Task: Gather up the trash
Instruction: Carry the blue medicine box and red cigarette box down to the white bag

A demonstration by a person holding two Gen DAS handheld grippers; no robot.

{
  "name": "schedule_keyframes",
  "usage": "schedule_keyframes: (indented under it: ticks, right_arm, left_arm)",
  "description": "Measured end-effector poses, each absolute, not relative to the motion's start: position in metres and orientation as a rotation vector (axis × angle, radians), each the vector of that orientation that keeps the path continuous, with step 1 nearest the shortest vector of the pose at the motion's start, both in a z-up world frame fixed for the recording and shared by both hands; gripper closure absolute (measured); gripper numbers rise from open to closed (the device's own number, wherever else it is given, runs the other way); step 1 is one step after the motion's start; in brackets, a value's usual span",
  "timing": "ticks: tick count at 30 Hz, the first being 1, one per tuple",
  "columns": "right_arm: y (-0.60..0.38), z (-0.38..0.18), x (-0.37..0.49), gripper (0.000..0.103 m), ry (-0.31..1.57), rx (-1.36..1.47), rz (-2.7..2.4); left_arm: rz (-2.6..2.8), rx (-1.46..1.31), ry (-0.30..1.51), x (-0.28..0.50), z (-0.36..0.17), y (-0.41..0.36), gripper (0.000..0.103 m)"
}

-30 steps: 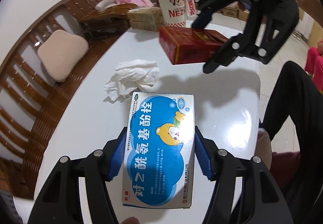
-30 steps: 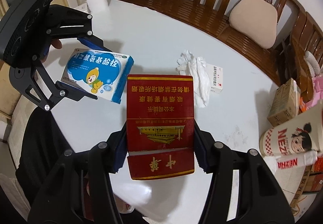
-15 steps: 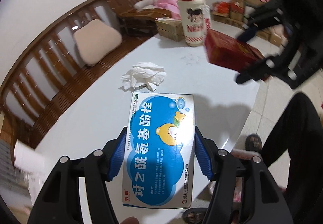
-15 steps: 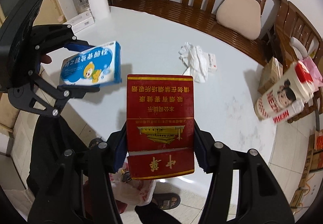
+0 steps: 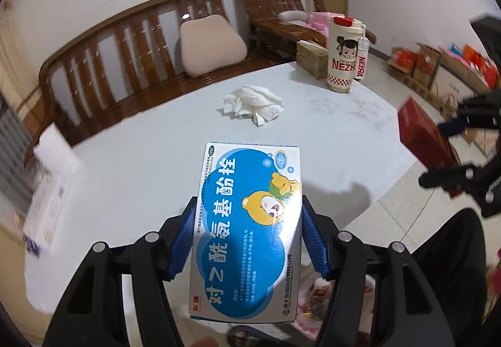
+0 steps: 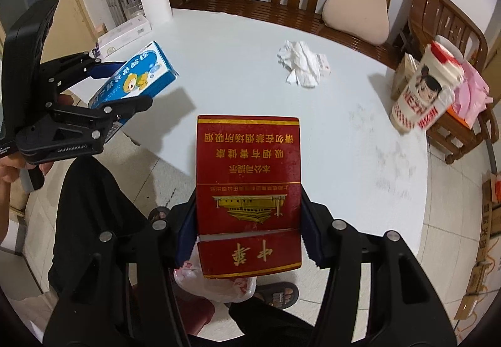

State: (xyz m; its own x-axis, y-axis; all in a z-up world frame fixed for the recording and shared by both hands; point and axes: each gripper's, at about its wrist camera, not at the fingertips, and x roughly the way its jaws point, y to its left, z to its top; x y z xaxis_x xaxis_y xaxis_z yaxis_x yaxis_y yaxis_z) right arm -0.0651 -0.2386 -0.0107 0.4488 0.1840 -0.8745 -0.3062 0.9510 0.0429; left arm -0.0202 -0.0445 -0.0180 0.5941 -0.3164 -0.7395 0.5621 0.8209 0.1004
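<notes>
My left gripper (image 5: 247, 221) is shut on a blue and white medicine box (image 5: 247, 231) with a cartoon bear, held over the near edge of the white round table (image 5: 141, 165). My right gripper (image 6: 249, 215) is shut on a red cigarette carton (image 6: 249, 178) with gold print, held above the table edge and the floor. Each one shows in the other's view: the red carton (image 5: 419, 137) at the right, the blue box (image 6: 134, 80) at the left. A crumpled white tissue (image 5: 252, 104) lies mid-table. Below both grippers a thin plastic bag (image 6: 216, 281) sits by the person's legs.
A tall Nezha cup (image 5: 343, 55) stands at the table's far edge beside cardboard boxes (image 5: 313, 57). A wooden bench (image 5: 131, 59) with a beige cushion (image 5: 211, 48) curves behind the table. A paper roll (image 6: 156, 4) and flat white boxes (image 6: 125, 35) sit at the left. The person's sandalled foot (image 6: 278, 295) rests on the tiles.
Both grippers have drawn back from the table's middle towards its near edge, each still holding its box. The left one has rolled, so the table now looks level. The bag has come into view below.
</notes>
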Motion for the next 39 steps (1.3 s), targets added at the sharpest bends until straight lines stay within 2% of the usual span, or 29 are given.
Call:
schedule_keyframes:
  ticks: [23,39]
  right_arm:
    - [-0.206,-0.101,-0.155,0.048,1.132,-0.060,0.295]
    - [-0.212,-0.204,-0.166,0.048,1.297,-0.005,0.215]
  left_arm:
    - [-0.342,0.188,0.880,-0.097,-0.095,-0.051,0.043]
    - [-0.298,0.141,1.118,-0.118,-0.204,-0.065,0.043]
